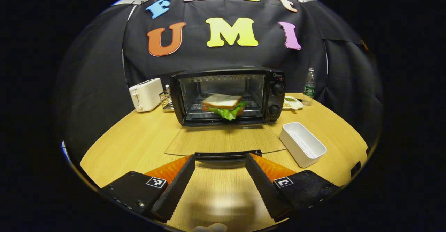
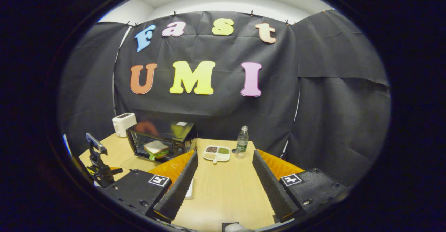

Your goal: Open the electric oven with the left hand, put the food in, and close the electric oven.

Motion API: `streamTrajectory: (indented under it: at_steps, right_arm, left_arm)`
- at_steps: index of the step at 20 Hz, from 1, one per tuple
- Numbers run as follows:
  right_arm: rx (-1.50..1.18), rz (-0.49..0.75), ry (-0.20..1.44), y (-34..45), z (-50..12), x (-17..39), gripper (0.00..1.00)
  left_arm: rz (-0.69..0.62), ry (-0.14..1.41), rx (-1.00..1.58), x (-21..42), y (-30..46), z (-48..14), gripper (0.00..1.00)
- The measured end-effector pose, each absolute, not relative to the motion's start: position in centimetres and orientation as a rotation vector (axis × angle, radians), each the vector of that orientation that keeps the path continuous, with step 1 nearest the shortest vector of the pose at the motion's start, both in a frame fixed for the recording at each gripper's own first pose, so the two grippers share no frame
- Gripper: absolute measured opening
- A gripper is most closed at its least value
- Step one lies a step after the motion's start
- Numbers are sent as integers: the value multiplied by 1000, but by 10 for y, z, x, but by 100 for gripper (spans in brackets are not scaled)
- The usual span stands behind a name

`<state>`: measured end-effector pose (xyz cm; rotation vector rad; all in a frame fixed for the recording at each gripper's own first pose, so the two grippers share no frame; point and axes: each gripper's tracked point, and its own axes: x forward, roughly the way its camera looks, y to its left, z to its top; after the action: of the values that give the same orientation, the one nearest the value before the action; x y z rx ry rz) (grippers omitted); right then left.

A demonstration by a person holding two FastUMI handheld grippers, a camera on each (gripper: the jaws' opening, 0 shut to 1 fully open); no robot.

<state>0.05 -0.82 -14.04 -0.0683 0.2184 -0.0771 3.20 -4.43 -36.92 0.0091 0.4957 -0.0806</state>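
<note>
Sandwich (image 1: 223,106) is in: sits on the wire rack inside the electric oven (image 1: 228,95), mid-frame in left gripper view, lettuce hanging over the front edge. Glass door (image 1: 224,139) lies flat open on the table (image 1: 118,145), its dark handle (image 1: 228,154) at bottom centre, just ahead of the left gripper (image 1: 220,160). Fingers spread wide, nothing between them. Right gripper (image 2: 224,160) is parked over bare table at bottom of right gripper view, fingers also apart, empty.

Step in hand, I'd say: close the door. Do it w/ the left: get fingertips under or round the handle bar, lift along the hinge arc, don't shove straight fwd or the oven may slide. Watch the lettuce overhang; could get pinched.

Materials: clear glass pane, glossy black metal oven body, round knobs, ridged finger pads (image 1: 174,186), smooth wood-grain top, white rectangular plastic bin (image 1: 302,143) at right of door.
</note>
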Motion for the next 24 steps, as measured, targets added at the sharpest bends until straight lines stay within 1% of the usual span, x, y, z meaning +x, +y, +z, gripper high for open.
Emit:
streamTrajectory:
  at_steps: [5,11,20,24]
  right_arm:
    - [-81,-104,246,-14,-146,-10,97]
    - [-76,-117,296,-15,-162,-7,97]
    - [-90,-77,312,-8,-168,6,98]
    - [-78,-78,324,-10,-169,8,98]
  left_arm:
    - [-104,530,2,45,-57,-401,96]
    - [-88,573,-6,51,-57,-428,96]
    - [-96,598,-23,51,-57,-431,96]
    - [-102,587,-28,53,-57,-422,95]
